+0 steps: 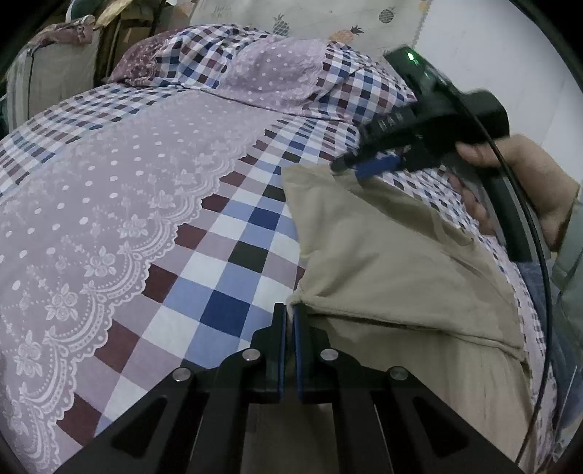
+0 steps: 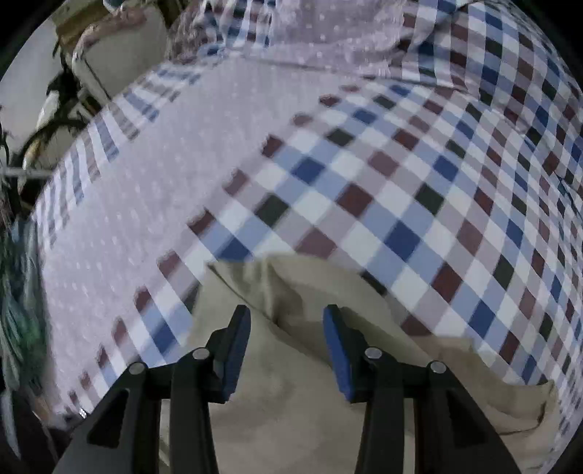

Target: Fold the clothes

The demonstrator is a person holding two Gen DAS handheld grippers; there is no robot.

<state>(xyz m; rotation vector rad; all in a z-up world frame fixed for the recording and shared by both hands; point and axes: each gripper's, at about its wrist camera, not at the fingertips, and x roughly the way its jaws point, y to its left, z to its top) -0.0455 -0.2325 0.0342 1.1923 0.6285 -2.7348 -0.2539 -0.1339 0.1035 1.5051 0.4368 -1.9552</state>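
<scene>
Beige garment point(image 1: 393, 255) lies on the bed point(image 1: 226, 233), soft, light, likely to sag (grip hems and corners); left gripper point(image 1: 290, 321) has jaws closed on a folded corner, right gripper point(image 2: 287, 328) open above the cloth.

Likely a home bedroom: checked bedspread point(image 1: 233, 233), matching pillows point(image 1: 277, 69), pineapple-print wall covering point(image 1: 328, 22).

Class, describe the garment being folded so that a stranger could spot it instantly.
Start at the bed, covered by a checked and lilac bedspread. On its near edge lies the beige garment, one corner pinched in the left gripper. It is the only plain, unpatterned fabric there.
</scene>
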